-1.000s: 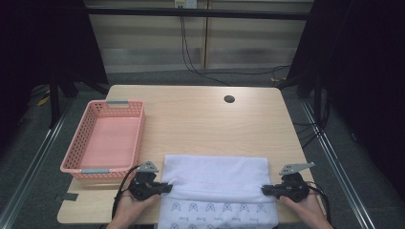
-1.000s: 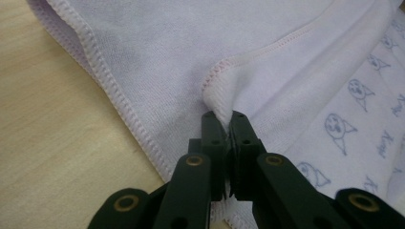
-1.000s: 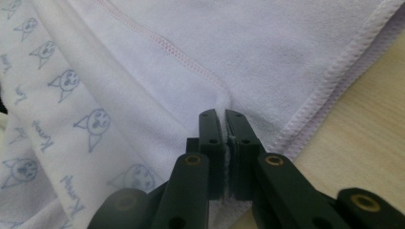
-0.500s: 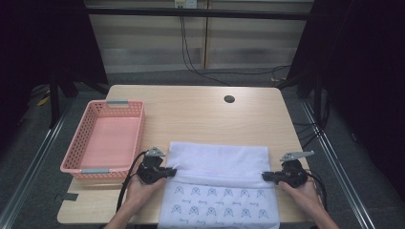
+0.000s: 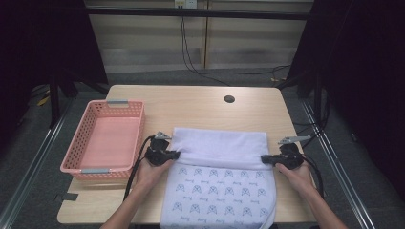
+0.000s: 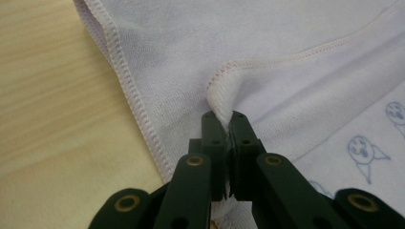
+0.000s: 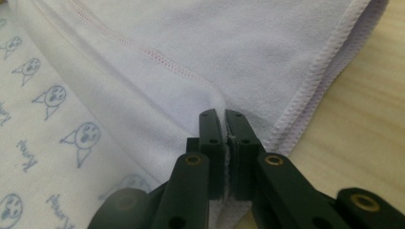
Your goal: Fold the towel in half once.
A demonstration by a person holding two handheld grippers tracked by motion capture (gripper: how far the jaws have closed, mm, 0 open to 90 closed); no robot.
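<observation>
A pale lilac towel [image 5: 217, 143] with small printed faces lies across the near half of the wooden table [image 5: 191, 107], its far part folded back plain side up. My left gripper [image 5: 175, 155] is shut on the towel's hemmed edge [image 6: 220, 102] at its left side. My right gripper [image 5: 262, 159] is shut on the same edge [image 7: 217, 102] at the towel's right side. The printed lower part [image 5: 217, 195] hangs toward the table's near edge between the person's forearms.
A pink plastic basket [image 5: 107, 136] with nothing in it stands on the table's left side, close to my left gripper. A dark round hole [image 5: 229, 99] sits at the far right of the tabletop. Cables trail from both grippers toward the near edge.
Both grippers have moved away from the near edge toward the table's middle, carrying the towel's edge with them. More of the printed side now shows.
</observation>
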